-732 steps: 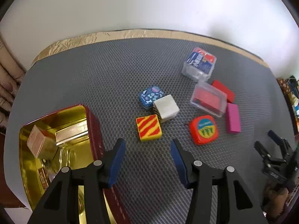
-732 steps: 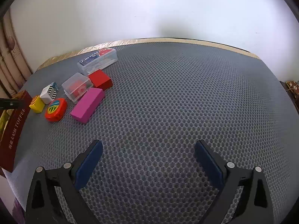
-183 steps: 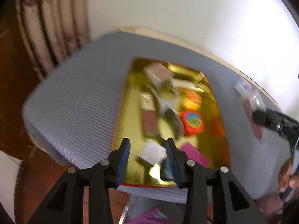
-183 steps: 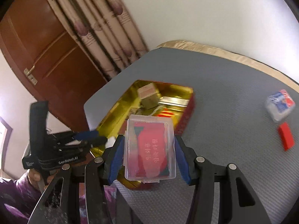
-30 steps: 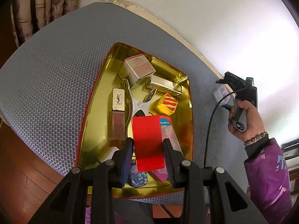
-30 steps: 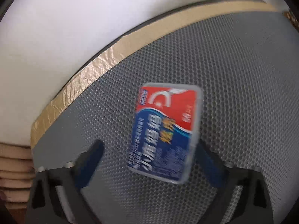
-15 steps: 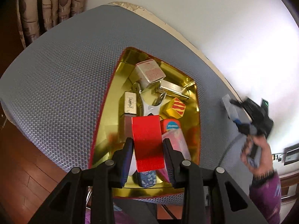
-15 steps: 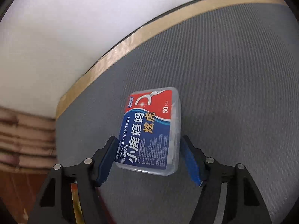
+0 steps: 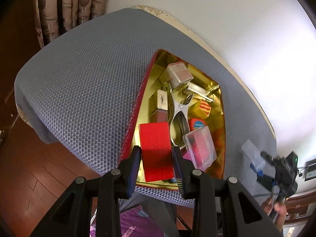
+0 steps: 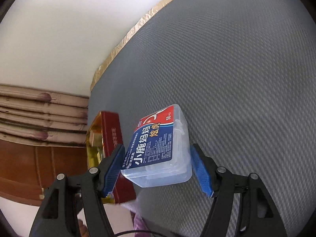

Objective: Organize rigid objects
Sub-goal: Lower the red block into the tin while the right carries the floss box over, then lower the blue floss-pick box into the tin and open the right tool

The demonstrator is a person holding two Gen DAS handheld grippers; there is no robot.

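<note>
left gripper (image 9: 156, 158) clamped on red block (image 9: 156, 150), hanging above crowded gold tin (image 9: 221, 98); could land crooked on clear case (image 9: 199, 148). right gripper (image 10: 156, 165) just closed around floss box (image 10: 158, 146), lifted off mat (image 10: 237, 79), near tin; slick plastic might slip.

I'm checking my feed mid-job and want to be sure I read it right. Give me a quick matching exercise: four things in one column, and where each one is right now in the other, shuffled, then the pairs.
Things:
1. red block
2. dental floss box
3. yellow box with red stripes
4. clear case with red contents

Places:
A. lying in the gold tin, near its far right side
B. between the fingers of the left gripper
C. lying in the gold tin, just right of the held block
D. between the fingers of the right gripper

Pairs: 1-B, 2-D, 3-A, 4-C
</note>
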